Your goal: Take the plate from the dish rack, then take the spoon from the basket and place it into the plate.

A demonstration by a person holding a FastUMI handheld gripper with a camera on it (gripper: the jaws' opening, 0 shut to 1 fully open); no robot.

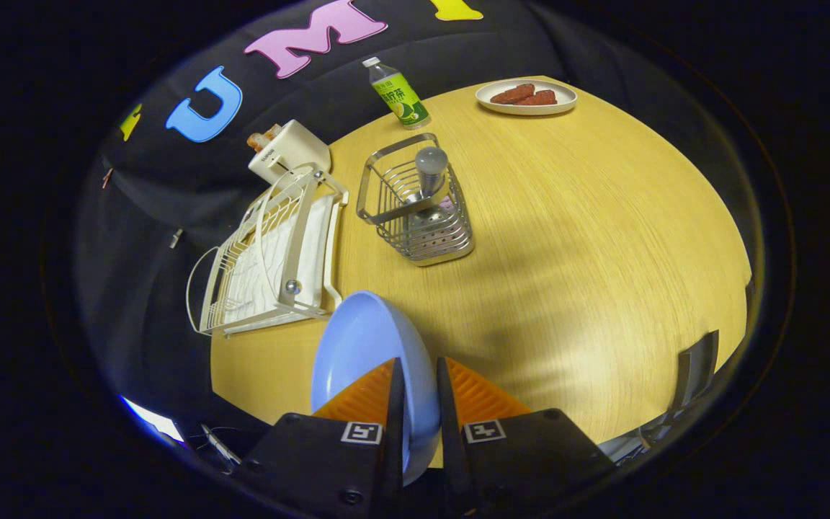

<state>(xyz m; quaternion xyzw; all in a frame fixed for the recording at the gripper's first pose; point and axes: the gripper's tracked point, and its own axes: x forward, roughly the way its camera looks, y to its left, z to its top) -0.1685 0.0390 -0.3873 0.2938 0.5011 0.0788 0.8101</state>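
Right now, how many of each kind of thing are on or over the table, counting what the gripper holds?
Plates: 2, a blue plate clamped between the gripper fingers, and a white plate of food
Racks: 1, dish rack
Baskets: 1, wire basket holding a spoon
Spoons: 1
Bottles: 1, bottle
Boxes: 1, white box
Total: 7

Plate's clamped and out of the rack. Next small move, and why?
Probably lower the blue plate onto the bare table right of the dish rack and open. The gripper is shut on its rim, holding it on edge above the wood, and the spoon stands in the basket just beyond, needing free fingers.
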